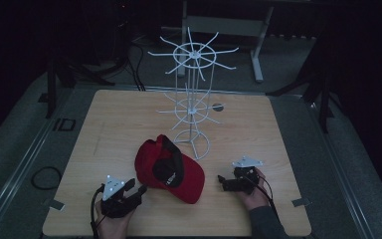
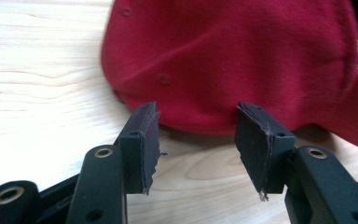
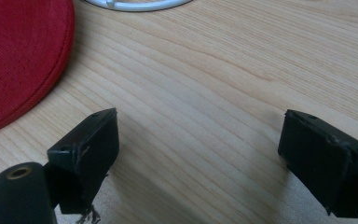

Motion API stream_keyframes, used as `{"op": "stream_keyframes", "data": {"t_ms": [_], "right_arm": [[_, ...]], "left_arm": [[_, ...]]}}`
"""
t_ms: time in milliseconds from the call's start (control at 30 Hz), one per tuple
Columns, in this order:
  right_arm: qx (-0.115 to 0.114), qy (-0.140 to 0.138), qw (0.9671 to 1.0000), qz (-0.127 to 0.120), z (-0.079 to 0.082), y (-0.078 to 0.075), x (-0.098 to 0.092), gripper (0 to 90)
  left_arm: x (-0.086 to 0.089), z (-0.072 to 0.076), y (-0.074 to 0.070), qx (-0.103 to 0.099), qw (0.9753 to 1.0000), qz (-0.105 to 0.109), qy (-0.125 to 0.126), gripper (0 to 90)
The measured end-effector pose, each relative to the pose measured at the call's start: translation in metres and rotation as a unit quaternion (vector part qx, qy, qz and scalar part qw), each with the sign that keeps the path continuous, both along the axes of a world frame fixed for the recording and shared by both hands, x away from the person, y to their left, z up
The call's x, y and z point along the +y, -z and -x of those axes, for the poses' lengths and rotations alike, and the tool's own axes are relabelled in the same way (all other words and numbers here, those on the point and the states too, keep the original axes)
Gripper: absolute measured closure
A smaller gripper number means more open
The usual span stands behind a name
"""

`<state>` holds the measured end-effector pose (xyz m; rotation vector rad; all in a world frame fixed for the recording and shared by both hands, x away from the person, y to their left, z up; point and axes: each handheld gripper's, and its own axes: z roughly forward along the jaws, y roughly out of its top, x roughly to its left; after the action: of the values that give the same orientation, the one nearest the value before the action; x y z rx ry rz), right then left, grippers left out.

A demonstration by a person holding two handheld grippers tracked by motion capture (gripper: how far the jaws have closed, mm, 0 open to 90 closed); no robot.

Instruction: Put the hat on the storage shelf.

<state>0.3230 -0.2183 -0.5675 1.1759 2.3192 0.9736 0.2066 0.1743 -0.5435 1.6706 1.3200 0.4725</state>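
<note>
A red baseball cap (image 1: 168, 168) with a black inner band lies upside down on the wooden table (image 1: 124, 117), its brim toward the front right. My left gripper (image 1: 140, 191) rests just left of the cap, open, its jaws a short way from the crown's edge (image 2: 205, 70). In the left gripper view my own gripper (image 2: 196, 144) holds nothing. My right gripper (image 1: 222, 181) sits right of the brim, open wide and empty (image 3: 198, 158), with the brim's red edge (image 3: 23, 60) to its left.
A white wire display rack (image 1: 193, 94) with two tiers of radiating hooks stands on a ring base (image 3: 135, 5) behind the cap. A small dark disc (image 1: 218, 106) lies near the rack. Metal frames and cables surround the table in the dark.
</note>
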Motion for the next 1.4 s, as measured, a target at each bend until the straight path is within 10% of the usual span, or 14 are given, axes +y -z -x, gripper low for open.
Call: {"op": "stream_keyframes", "data": {"t_ms": [467, 767, 1067, 1400], "right_arm": [[0.0, 0.0, 1.0, 0.0, 0.0, 0.0, 0.0, 12.1], [0.0, 0.001, 1.0, -0.001, 0.0, 0.0, 0.0, 12.1], [0.0, 0.001, 1.0, -0.001, 0.0, 0.0, 0.0, 12.1], [0.0, 0.0, 1.0, 0.0, 0.0, 0.0, 0.0, 12.1]], "left_arm": [[-0.024, 0.015, -0.016, -0.016, 0.9978, 0.007, 0.063, 56.8], [-0.049, 0.023, -0.03, -0.023, 0.9905, 0.033, 0.131, 64.7], [-0.069, 0.012, -0.025, -0.017, 0.9836, -0.002, 0.18, 89.6], [-0.044, -0.017, -0.024, 0.001, 0.9942, -0.022, 0.105, 86.9]]}}
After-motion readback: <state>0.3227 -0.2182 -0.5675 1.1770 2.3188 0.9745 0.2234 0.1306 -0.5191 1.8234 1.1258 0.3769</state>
